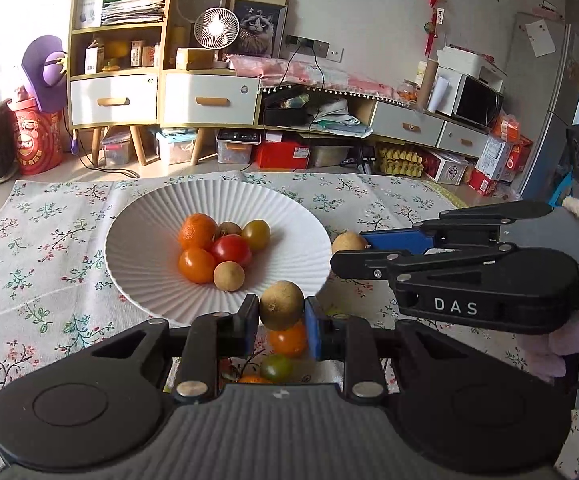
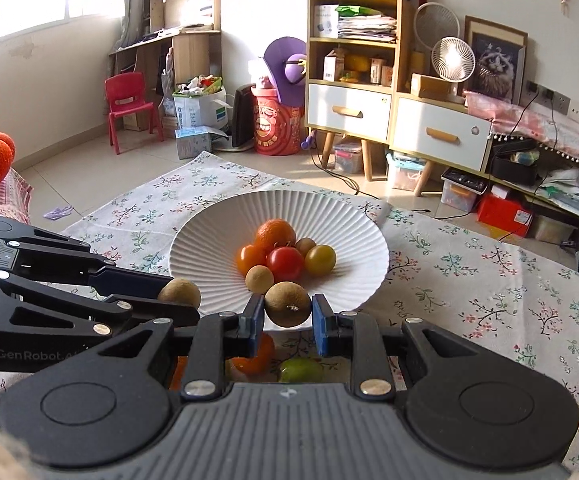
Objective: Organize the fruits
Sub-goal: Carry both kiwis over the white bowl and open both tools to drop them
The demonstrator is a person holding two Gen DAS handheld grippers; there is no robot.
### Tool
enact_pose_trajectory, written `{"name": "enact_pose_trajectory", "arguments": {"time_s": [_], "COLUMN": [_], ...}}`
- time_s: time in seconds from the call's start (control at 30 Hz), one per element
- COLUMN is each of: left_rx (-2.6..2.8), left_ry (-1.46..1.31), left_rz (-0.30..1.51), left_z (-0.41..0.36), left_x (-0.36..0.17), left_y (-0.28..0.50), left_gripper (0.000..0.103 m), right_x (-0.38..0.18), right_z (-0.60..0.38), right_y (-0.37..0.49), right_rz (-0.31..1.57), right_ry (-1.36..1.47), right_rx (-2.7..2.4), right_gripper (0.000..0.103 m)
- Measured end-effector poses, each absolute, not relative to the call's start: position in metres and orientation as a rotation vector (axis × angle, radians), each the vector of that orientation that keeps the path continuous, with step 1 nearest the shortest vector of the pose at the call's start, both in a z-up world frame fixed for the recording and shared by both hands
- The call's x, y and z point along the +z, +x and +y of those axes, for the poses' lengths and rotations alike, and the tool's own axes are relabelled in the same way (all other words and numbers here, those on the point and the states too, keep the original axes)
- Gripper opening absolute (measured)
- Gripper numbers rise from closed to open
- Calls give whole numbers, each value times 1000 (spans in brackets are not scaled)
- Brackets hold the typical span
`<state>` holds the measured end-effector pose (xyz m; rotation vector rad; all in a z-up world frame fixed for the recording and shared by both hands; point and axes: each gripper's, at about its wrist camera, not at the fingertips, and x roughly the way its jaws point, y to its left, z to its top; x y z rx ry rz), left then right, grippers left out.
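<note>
Left claw: clenched, gripping one brown round fruit just short of the plate's near rim. Right claw: clenched, gripping a second brown fruit, likewise at the rim.

White ribbed plate: already holding six fruits in a cluster, namely a mandarin, a red tomato, a yellow-green tomato, an orange tomato and two brown ones.

Remaining, as judged: both carried fruits are awaiting placement; a few loose fruits, including an orange tomato and a greenish one, are lying on the cloth beneath the claws.

Tabletop: wearing a floral cloth. Room: sunlit, showing a shelf unit with drawers, a small fan, a microwave and a red child's chair.
</note>
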<state>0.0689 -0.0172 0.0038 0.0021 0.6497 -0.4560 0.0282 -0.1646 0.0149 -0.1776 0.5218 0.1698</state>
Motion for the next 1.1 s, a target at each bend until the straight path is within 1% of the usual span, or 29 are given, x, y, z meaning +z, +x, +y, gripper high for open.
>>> {"name": "enact_pose_trajectory", "arguments": {"time_s": [0.43, 1.1], "left_rx": [-420, -405], "left_ry": [29, 36], "left_rz": [680, 681], "left_z": [-38, -46], "left_x": [-16, -21], "left_y": [105, 115], "left_gripper": [17, 18], "right_x": [7, -5], "right_z": [-197, -203], "right_y": [82, 98], "right_rz": [579, 612], "right_ry": [-107, -87], "right_rx": [259, 311], "right_gripper": [23, 23]}}
